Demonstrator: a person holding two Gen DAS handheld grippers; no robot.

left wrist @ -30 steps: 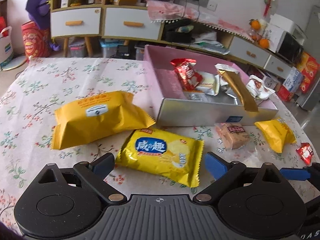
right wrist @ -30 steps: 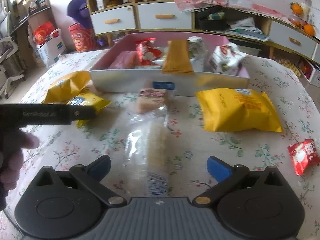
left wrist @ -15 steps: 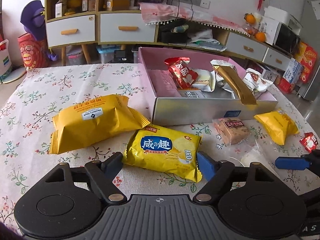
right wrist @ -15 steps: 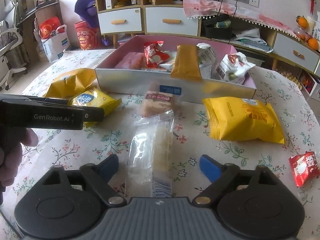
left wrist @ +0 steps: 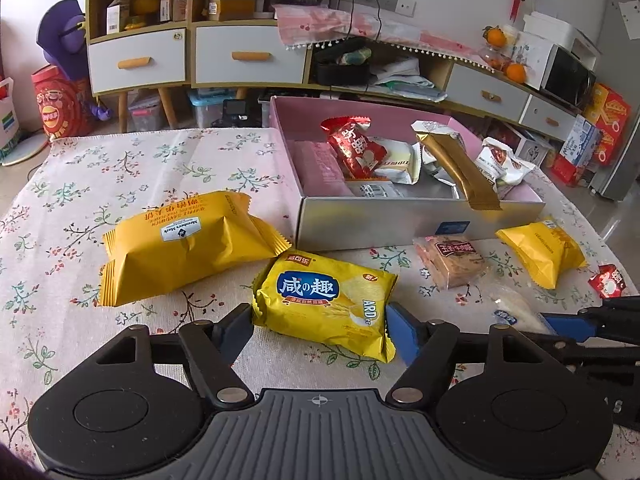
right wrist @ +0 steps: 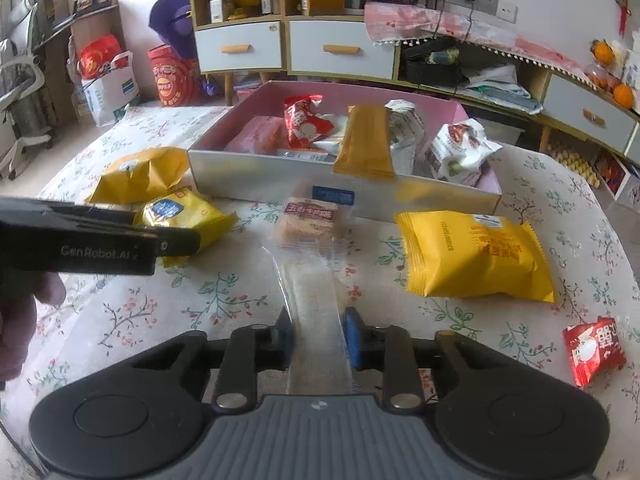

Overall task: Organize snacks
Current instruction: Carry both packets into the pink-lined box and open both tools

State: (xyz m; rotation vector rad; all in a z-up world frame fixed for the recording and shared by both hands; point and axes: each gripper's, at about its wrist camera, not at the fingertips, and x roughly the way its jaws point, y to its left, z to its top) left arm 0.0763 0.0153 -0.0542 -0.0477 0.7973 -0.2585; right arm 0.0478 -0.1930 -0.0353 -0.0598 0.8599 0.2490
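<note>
Snacks lie before the box (right wrist: 344, 192): right gripper (right wrist: 316, 338), just closed, pinches the clear pack (right wrist: 314, 304); left gripper (left wrist: 320, 326), closing, brackets the chips (left wrist: 324, 302), so squeeze gently, lift level.

Right claw (right wrist: 316, 334): jaws just closed, pads pressing a clear-wrapped wafer pack (right wrist: 314, 300). Floral tabletop (right wrist: 224, 300) carries a brown-labelled cake packet (right wrist: 310, 218) touching the pack's far end, a large yellow bag (right wrist: 476, 256) to its right, a small red packet (right wrist: 594, 350) near the right edge. Silver-fronted pink box (right wrist: 280, 182) behind, holding assorted snacks. Left claw (right wrist: 176, 242) enters from the left, over a yellow cracker bag (right wrist: 184, 216).
</note>
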